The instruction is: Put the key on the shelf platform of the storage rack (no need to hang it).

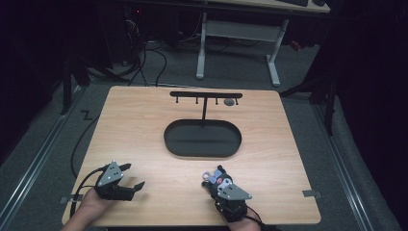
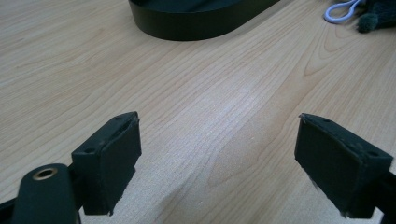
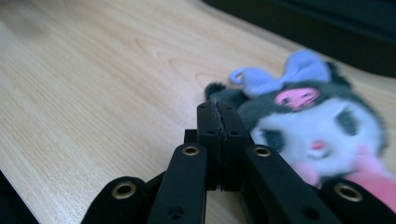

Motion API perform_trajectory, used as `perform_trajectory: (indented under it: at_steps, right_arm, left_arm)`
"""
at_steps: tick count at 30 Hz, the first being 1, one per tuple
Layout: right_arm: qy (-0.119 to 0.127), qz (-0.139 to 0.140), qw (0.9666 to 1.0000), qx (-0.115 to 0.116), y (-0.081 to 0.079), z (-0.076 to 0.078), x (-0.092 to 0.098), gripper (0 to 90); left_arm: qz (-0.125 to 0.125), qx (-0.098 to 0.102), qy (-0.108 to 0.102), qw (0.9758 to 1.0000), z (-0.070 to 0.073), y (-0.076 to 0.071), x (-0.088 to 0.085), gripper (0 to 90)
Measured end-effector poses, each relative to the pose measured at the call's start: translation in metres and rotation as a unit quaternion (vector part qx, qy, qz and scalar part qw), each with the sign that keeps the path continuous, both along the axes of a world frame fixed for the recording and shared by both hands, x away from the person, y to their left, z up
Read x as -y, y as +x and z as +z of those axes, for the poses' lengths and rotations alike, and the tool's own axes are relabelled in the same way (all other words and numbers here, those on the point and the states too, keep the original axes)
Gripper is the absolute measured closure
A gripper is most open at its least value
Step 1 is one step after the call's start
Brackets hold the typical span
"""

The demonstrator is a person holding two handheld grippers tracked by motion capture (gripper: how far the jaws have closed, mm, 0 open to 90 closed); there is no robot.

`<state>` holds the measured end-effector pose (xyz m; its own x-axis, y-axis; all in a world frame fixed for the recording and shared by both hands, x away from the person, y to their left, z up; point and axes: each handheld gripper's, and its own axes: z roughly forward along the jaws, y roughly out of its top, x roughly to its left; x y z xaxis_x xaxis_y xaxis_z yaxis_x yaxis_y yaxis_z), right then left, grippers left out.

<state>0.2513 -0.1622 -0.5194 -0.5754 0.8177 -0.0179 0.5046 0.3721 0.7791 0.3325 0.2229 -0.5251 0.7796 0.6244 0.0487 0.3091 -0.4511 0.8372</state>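
A small plush toy [image 1: 219, 173] with a white face, dark hood, lilac bow and lilac loop lies on the wooden table [image 1: 144, 125] near the front edge. My right gripper [image 1: 215, 185] is shut just beside it. In the right gripper view the closed jaws [image 3: 217, 109] lie left of the plush [image 3: 317, 121], tips close to a dark fuzzy ear, with nothing seen between them. My left gripper [image 1: 135, 175] stands open at the front left, over bare wood [image 2: 219, 135]. The plush [image 2: 378, 14] and its loop [image 2: 343, 10] lie far to its right.
A black oval tray [image 1: 168, 144] sits mid-table, with a black T-shaped hook stand [image 1: 205, 95] rising from its back. A small grey round thing [image 1: 229, 102] is by the stand's right hook. The tray's rim [image 2: 196, 25] lies ahead of the left gripper. A white-legged desk [image 1: 202, 53] stands beyond the table.
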Motion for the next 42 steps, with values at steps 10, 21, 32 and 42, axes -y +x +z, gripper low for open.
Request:
perform_trajectory:
  at_steps: [10, 21, 32, 42]
  right_arm:
    - [-0.022, -0.031, 0.9993, -0.005, 0.008, -0.007, 0.003, 89.9]
    - [-0.014, -0.088, 0.996, -0.011, 0.023, -0.006, 0.031, 89.7]
    - [0.008, -0.09, 0.9959, 0.011, 0.02, 0.007, 0.045, 88.0]
    - [0.035, -0.154, 0.9859, 0.056, 0.01, 0.035, 0.091, 89.4]
  left_arm:
    - [-0.001, 0.0, -0.001, 1.0, 0.0, 0.0, 0.0, 15.5]
    - [-0.001, 0.0, -0.001, 1.0, 0.0, 0.0, 0.0, 15.5]
    - [-0.001, 0.0, -0.002, 1.0, 0.0, 0.0, 0.0, 15.5]
    - [-0.002, 0.0, -0.002, 1.0, 0.0, 0.0, 0.0, 15.5]
